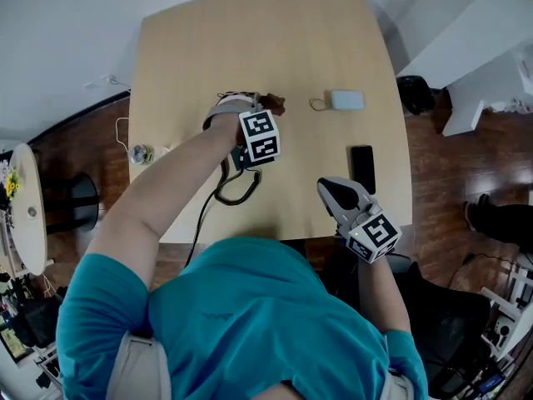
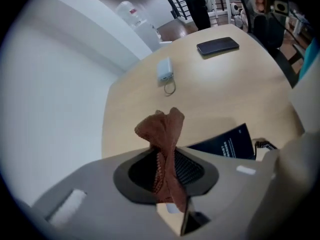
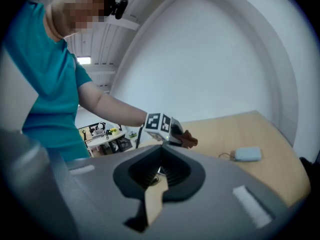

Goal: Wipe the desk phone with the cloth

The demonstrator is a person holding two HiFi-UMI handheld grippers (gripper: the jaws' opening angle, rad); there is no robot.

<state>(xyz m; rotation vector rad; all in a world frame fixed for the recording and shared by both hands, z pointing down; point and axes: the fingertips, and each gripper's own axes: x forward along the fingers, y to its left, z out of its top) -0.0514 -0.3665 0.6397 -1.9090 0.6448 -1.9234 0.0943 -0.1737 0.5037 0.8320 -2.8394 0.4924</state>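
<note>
The tabletop was bare across its far half and along its far edge, leaving open room beyond the work area. Toward the right edge a black smartphone lay flat. A small white device with a looped cord lay farther back, well apart from both grippers. A small glass item sat at the left edge. The left gripper was over the middle of the tabletop, its fingers clenched on the cloth. In the left gripper view the cloth was a reddish-brown, open-weave piece, bunched and twisted, standing up past the fingertips. The desk phone lay beneath the left forearm, just left of the cloth, and was largely hidden. Only a pale curved edge of it showed, and a black coiled cord trailed from that spot toward the near edge. The right gripper was held over the near edge, right of the cord and left of the smartphone, touching nothing. Its fingers were closed together with nothing between them.
</note>
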